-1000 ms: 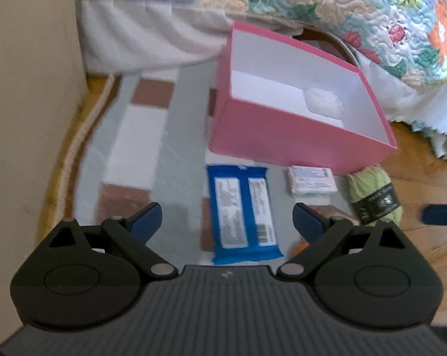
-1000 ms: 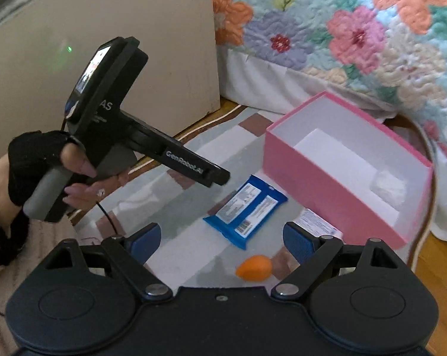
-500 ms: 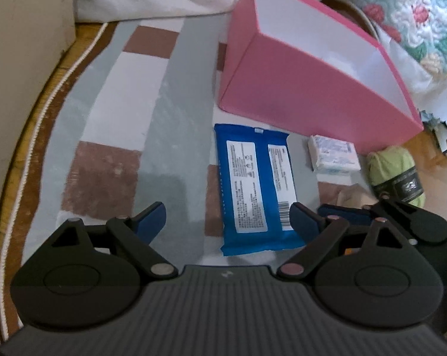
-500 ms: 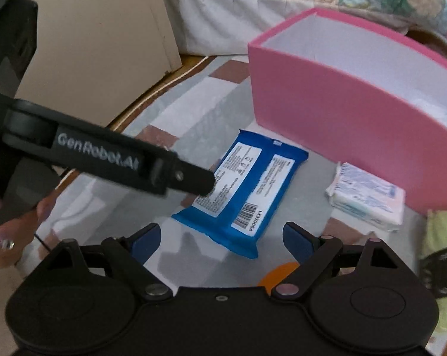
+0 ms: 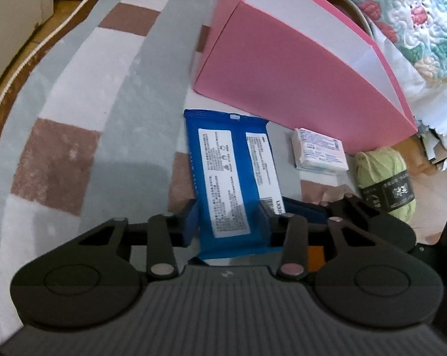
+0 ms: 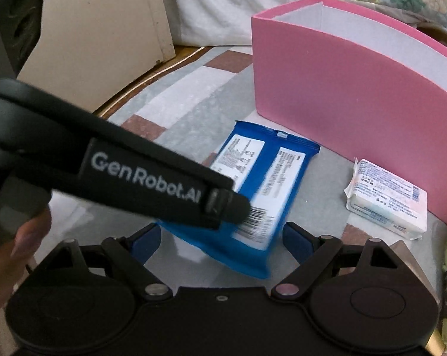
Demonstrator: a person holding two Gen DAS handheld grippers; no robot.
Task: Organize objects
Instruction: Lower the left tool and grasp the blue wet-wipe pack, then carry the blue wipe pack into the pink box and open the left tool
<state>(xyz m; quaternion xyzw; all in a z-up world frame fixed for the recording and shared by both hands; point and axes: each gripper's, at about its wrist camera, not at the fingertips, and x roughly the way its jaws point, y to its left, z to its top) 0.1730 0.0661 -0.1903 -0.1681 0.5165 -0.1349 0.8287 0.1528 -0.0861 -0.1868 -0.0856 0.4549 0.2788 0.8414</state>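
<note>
**Left gripper closes on the blue pack**

The left gripper [image 5: 228,222] has come down onto the rug [image 5: 75,136], and its jaws, wide apart a second ago, are closing, with the near end of the blue pack [image 5: 232,178] between them. In the left wrist view the blue pads sit against the pack's two long edges, so the pinch looks made or all but made. The pack lies flat on the rug, at twelve o'clock from that gripper, its far end just short of the pink box [image 5: 282,68].

The right gripper [image 6: 220,238] has dropped low as well, but its jaws stand apart as they did before, with nothing pressed between them; the pack's near corner lies between its pads without touching either.

For the task, this reads as the pickup of the first item: the next step would probably be a lift and a carry up over the box wall at one o'clock.

The left wrist view alone shows the pads on the pack, the green yarn ball [image 5: 383,178] at three o'clock and an orange thing [image 5: 315,259] half hidden under the right jaw linkage. The right wrist view alone shows the left gripper's black arm crossing from nine o'clock onto the pack, the person's hand [image 6: 16,255] holding it, and the whole small white packet [image 6: 386,195] beside the box at two o'clock. Neither view shows the inside floor of the box.
</note>
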